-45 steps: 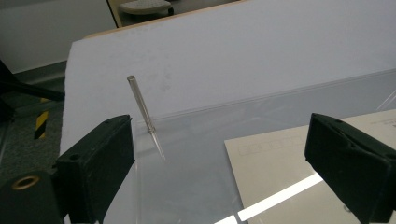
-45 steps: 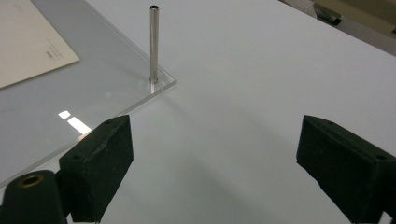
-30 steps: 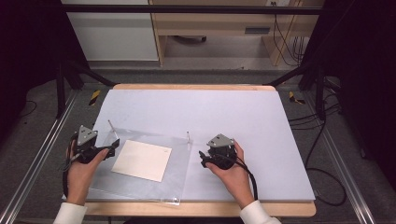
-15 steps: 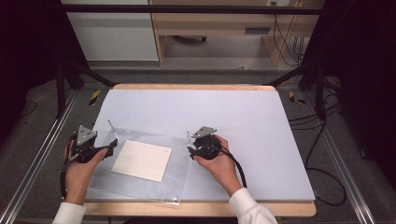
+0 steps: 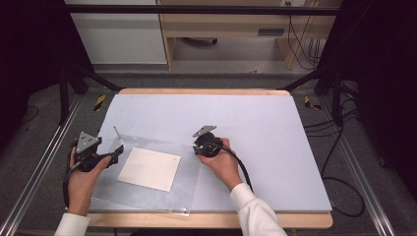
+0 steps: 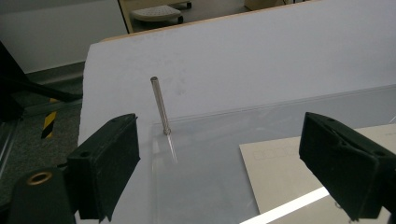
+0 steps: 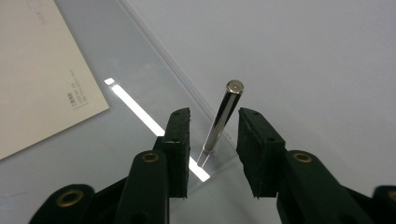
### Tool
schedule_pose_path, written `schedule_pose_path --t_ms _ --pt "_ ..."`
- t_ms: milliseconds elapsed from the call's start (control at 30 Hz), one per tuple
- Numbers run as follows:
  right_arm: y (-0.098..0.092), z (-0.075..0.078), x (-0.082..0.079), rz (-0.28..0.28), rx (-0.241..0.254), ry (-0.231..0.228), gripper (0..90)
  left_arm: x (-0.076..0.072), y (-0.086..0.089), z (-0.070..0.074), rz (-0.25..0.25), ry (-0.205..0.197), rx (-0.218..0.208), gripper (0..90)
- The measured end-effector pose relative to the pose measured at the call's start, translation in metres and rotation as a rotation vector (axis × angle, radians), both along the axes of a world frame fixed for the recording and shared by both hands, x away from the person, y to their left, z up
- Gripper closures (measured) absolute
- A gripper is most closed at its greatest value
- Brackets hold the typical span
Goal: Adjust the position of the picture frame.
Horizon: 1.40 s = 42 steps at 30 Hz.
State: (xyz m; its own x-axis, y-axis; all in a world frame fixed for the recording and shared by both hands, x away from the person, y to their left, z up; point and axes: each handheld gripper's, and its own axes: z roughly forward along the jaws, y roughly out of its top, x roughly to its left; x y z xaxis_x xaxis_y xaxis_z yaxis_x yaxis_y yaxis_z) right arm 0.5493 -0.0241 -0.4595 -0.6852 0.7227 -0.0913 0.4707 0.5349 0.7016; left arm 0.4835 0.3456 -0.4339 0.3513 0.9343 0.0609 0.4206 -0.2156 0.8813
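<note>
Since the earlier high view, the right gripper (image 5: 196,144) has slid leftward across the frame, from right of the clear acrylic plate (image 5: 187,169) to the plate's upper right corner, and its jaws have just been closing. The left gripper (image 5: 117,156) has kept its place at the plate's left edge.

In the right gripper view the jaws stand narrow on either side of the right metal pin (image 7: 221,117), which rises upright from that corner of the plate. A sliver of gap shows on each side of the pin, so the pads do not yet press on it; nothing is held. In the left gripper view the jaws stand wide, with the left metal pin (image 6: 159,106) upright between and beyond them, near the upper middle of the frame, untouched. That pin sits at the plate's upper left corner, a little left of centre in the high view (image 5: 118,133).

As a judgement, the work is at an early stage: both grippers are brought up to the pins, one is nearly pinched, and any grasp, lift or pull is left to do.

The plate acts as a flat holder. Under or within it lies a cream card (image 5: 149,168), near the lower left of the white table (image 5: 275,128), with small print along one edge. Whether the card lies beneath the sheet or between two layers I cannot tell.
</note>
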Motion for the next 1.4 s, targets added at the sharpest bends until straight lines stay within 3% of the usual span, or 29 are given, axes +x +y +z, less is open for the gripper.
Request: schedule_pose_path --t_ms 467,633,667,767,867,933,1033,1167,1333,1400 --pt "0.004 -0.008 0.008 -0.014 0.028 0.056 81.7 0.002 -0.003 -0.002 0.013 -0.010 0.014 10.8" --pt "0.002 -0.007 0.009 -0.017 0.029 0.062 85.1 0.004 -0.001 0.002 -0.006 0.008 0.015 16.7" --pt "0.002 -0.007 0.009 -0.018 0.029 0.062 85.1 0.005 0.000 0.003 -0.013 0.009 0.022 21.7" --pt "0.002 -0.007 0.009 -0.019 0.031 0.063 85.1 0.013 0.004 0.007 -0.034 0.020 -0.009 29.3" --pt "0.002 -0.007 0.010 -0.013 0.030 0.067 85.2 0.027 0.011 0.006 -0.050 0.065 0.031 37.8" --pt "0.001 -0.007 0.010 -0.011 0.033 0.073 85.1 0.037 0.016 0.003 -0.046 0.103 -0.011 43.0" --pt "0.002 -0.007 0.011 -0.010 0.030 0.077 85.1 0.055 0.017 -0.004 -0.043 0.147 0.074 49.8" --pt "0.001 -0.007 0.010 -0.012 0.035 0.081 85.2 0.071 0.017 -0.011 -0.028 0.170 0.069 52.4" --pt "0.002 -0.005 0.011 -0.008 0.020 0.086 85.1 0.083 0.017 -0.023 -0.021 0.198 0.100 56.9" --pt "0.002 -0.005 0.011 -0.007 0.019 0.087 85.1 0.085 0.017 -0.026 -0.028 0.205 0.102 63.5"
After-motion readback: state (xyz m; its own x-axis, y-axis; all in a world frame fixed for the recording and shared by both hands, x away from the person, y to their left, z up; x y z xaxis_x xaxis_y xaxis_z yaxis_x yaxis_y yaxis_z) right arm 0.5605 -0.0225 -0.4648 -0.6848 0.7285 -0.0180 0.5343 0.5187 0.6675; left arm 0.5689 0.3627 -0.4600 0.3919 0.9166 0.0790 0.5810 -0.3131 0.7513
